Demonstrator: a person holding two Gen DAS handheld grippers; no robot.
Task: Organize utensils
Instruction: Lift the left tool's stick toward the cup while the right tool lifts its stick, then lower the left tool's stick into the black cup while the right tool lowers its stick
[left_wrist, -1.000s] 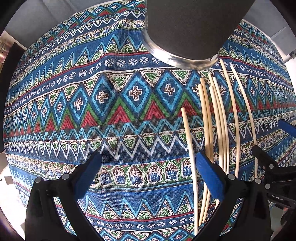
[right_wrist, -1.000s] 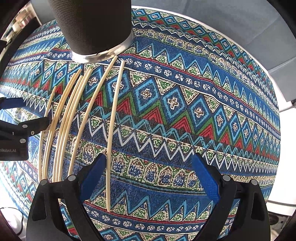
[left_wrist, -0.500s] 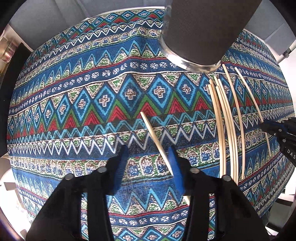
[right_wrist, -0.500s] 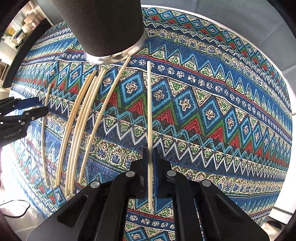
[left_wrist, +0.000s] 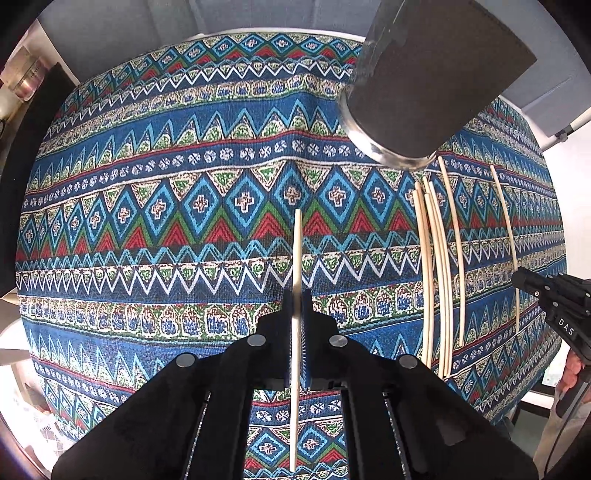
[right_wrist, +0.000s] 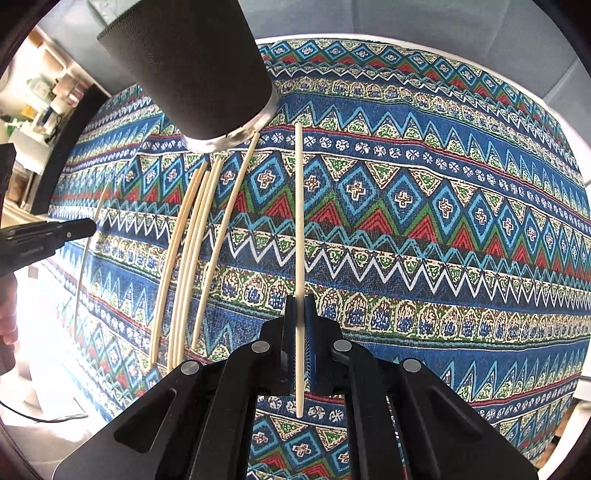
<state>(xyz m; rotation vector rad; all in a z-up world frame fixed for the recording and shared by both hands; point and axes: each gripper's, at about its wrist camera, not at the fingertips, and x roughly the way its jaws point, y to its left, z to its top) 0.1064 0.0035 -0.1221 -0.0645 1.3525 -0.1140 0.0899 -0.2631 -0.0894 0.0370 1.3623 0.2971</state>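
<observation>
Both grippers are closed, each on one chopstick. From the left wrist view, the left gripper (left_wrist: 296, 314) pinches a pale chopstick (left_wrist: 296, 254) between its blue pads, and the stick points to 12 o'clock over the patterned cloth (left_wrist: 166, 229) that covers the bench. The right gripper (right_wrist: 301, 321) holds a second chopstick (right_wrist: 300, 221) in the same way, also pointing to 12 o'clock. A dark holder (left_wrist: 424, 85) with a shiny metal base stands on the cloth, at 1 o'clock in the left view and at 11 o'clock in the right view. The loose chopsticks (left_wrist: 437, 266) lie on the cloth in a rough bundle just in front of the holder, at 3 o'clock from the left gripper.
</observation>
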